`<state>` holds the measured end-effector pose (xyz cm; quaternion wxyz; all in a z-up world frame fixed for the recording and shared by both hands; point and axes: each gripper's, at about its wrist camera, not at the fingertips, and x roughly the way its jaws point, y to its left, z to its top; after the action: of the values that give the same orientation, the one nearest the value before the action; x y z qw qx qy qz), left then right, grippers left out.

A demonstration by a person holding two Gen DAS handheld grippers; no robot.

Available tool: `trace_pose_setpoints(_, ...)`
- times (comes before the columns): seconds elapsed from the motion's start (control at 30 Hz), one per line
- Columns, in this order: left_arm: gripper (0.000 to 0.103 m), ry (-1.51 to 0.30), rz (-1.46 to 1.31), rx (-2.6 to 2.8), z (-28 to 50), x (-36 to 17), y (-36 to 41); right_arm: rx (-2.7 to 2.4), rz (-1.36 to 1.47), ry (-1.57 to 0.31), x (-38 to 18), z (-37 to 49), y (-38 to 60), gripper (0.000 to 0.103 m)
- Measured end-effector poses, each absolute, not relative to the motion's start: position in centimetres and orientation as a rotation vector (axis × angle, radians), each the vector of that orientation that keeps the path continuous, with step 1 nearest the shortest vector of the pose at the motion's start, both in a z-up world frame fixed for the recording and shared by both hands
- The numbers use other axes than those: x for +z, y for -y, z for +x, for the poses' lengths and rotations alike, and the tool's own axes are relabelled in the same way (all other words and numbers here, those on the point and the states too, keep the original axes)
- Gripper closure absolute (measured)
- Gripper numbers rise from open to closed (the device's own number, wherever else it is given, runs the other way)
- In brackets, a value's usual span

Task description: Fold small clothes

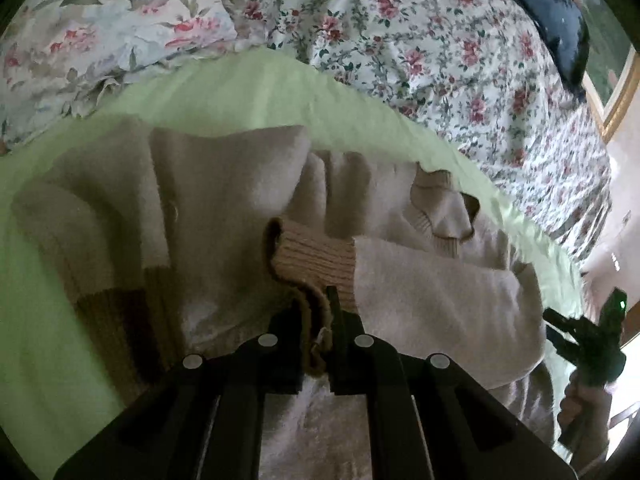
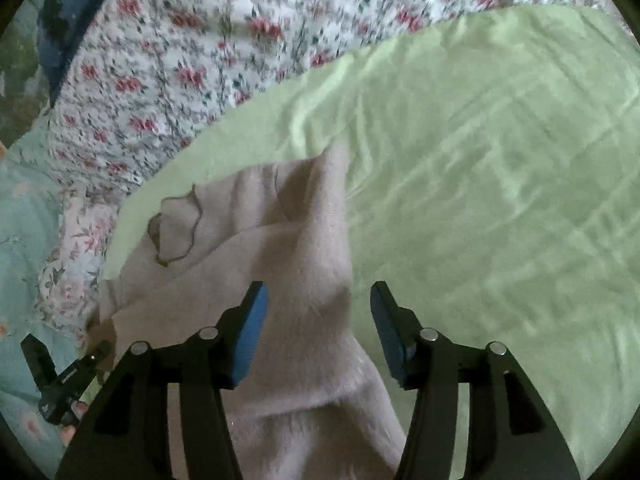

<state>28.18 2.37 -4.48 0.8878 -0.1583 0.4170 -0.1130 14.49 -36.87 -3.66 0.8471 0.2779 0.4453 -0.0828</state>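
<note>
Left gripper's (image 1: pixel 316 320) fingers (image 1: pixel 334 308) pinched the sweater's (image 1: pixel 240 208) ribbed cuff (image 1: pixel 312 260); the right wrist view alone showed the right gripper (image 2: pixel 318 320) open, gripping nothing.

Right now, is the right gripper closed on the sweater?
No: the right gripper is open, blue pads apart, with the beige sweater lying between them.

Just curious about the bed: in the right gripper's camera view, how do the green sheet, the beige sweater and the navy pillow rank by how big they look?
1. green sheet
2. beige sweater, though it lies nearest the camera, which flatters it
3. navy pillow, only a corner showing
</note>
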Motion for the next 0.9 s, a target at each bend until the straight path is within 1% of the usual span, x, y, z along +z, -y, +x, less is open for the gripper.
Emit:
trace_pose_setpoints(0.07, 0.096, -0.87, -0.322, -0.237, 28.1, -4.6, -2.0, -0.146, 0.583, -0.975, -5.0, 15.6, 36.6, 0.046)
trace_pose_setpoints(0.13, 0.096, -0.87, -0.314, -0.247, 28.1, -4.5, -1.5, -0.135, 0.564, -1.017, -6.0, 16.2, 36.4, 0.084)
trace_pose_setpoints(0.17, 0.096, -0.867, -0.316, -0.265, 27.9, -4.3, -1.6, -0.145, 0.557, -1.019, -6.0, 16.2, 36.7, 0.094)
trace_pose_setpoints(0.3, 0.096, -0.858, -0.258, -0.329, 28.0, -4.0, 0.9, -0.217, 0.538, -0.947, -3.6, 15.0, 39.1, 0.095)
trace_pose_setpoints(0.43, 0.096, -0.892, -0.229, -0.317, 28.5, -5.1, 1.9, -0.234, 0.518, -1.016, -4.7, 15.4, 39.7, 0.093)
trace_pose_setpoints(0.47, 0.096, -0.896, -0.239, -0.318, 28.5, -5.3, 1.7, -0.256, 0.503, -1.038, -5.0, 15.5, 39.7, 0.091)
trace_pose_setpoints(0.5, 0.096, -0.897, -0.252, -0.321, 28.5, -5.4, 1.3, -0.294, 0.484, -1.034, -4.7, 15.2, 39.8, 0.087)
trace_pose_setpoints(0.57, 0.096, -0.897, -0.266, -0.325, 28.4, -5.4, 0.9, -0.363, 0.449, -0.971, -3.1, 14.1, 39.2, 0.087)
trace_pose_setpoints(0.63, 0.096, -0.905, -0.266, -0.327, 28.4, -5.6, 0.9, -0.326, 0.423, -0.92, -1.7, 13.6, 37.7, 0.087)
trace_pose_setpoints(0.67, 0.096, -0.906, -0.264, -0.326, 28.4, -5.6, 1.0, -0.264, 0.398, -0.923, -1.5, 13.8, 36.3, 0.084)
trace_pose_setpoints(0.7, 0.096, -0.907, -0.262, -0.328, 28.3, -5.5, 0.9, -0.213, 0.382, -0.944, -1.8, 14.2, 35.2, 0.079)
trace_pose_setpoints(0.73, 0.095, -0.907, -0.261, -0.329, 28.1, -5.4, 0.8, -0.168, 0.383, -0.976, -2.4, 14.5, 34.4, 0.077)
trace_pose_setpoints(0.8, 0.093, -0.906, -0.255, -0.338, 27.4, -5.2, 0.2, -0.187, 0.404, -1.05, -4.4, 14.7, 34.5, 0.078)
trace_pose_setpoints(0.83, 0.093, -0.903, -0.244, -0.335, 26.9, -5.0, -0.3, -0.244, 0.412, -1.062, -5.2, 14.3, 35.4, 0.081)
trace_pose_setpoints(0.87, 0.093, -0.899, -0.235, -0.329, 26.4, -4.8, -0.7, -0.243, 0.462, -1.04, -5.2, 13.9, 36.1, 0.083)
trace_pose_setpoints(0.9, 0.093, -0.893, -0.223, -0.317, 25.8, -4.6, -1.5, -0.249, 0.508, -1.021, -5.0, 13.4, 36.7, 0.082)
